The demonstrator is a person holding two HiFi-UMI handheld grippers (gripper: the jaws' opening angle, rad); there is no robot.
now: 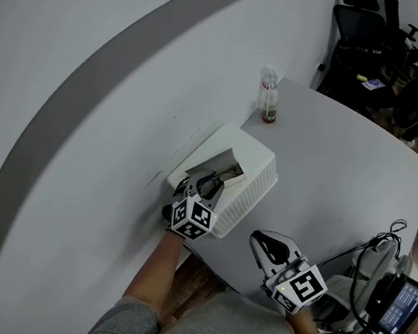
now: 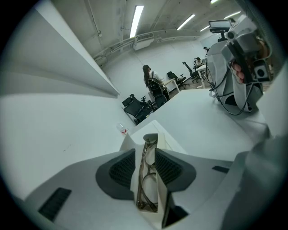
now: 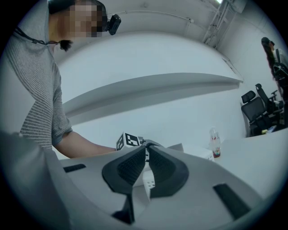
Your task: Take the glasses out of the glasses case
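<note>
A white glasses case [image 2: 163, 194] stands open at its top, and folded glasses [image 2: 146, 179] with a translucent brown frame sit inside it. My left gripper [image 2: 148, 155] is shut on the case, one pad against each side. In the head view, the left gripper [image 1: 203, 191] reaches into the open end of a white perforated box [image 1: 252, 183], where the dark glasses [image 1: 219, 178] show. My right gripper [image 1: 263, 246] hovers over the table's near edge, to the right of the box. Its jaws [image 3: 146, 157] are shut with nothing between them.
A small clear bottle [image 1: 268, 97] with a red base stands behind the box on the white table [image 1: 342, 168]. Black office chairs [image 1: 362, 45] and a person stand beyond the far corner. A stand with a screen [image 1: 400, 303] and cables is right of the table.
</note>
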